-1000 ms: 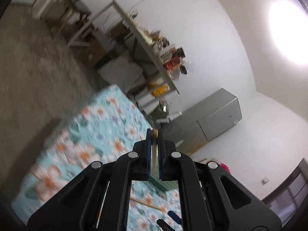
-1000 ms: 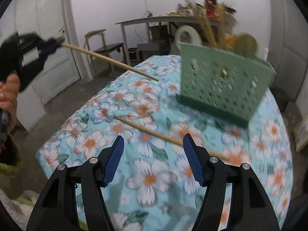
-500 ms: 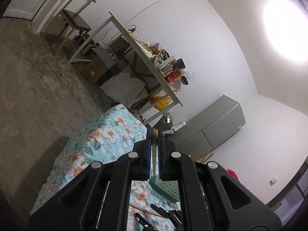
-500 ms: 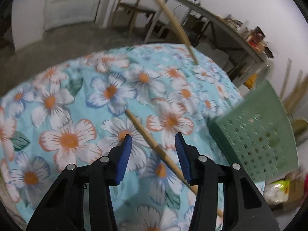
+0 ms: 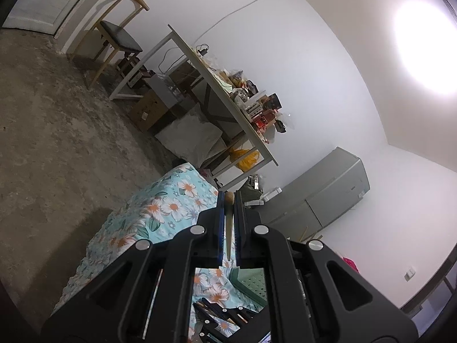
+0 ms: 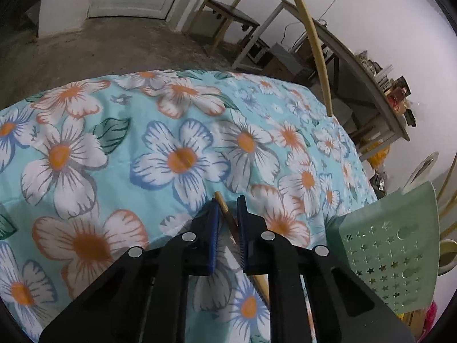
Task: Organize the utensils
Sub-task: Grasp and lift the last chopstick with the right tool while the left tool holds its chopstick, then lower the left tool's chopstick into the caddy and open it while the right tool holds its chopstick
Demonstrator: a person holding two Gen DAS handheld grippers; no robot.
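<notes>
Chopstick [image 6: 228,217]: lying on the floral cloth [image 6: 120,148] of the surface, between the pads of the right hand-held gripper [image 6: 227,223], whose jaws have just been closing and now clamp it near its end. Second chopstick [image 5: 229,223]: clamped in the left hand-held gripper [image 5: 229,211], raised above the surface; its long shaft shows in the right wrist view. Green perforated basket [image 6: 394,251]: on the surface at right, holding utensils.
</notes>
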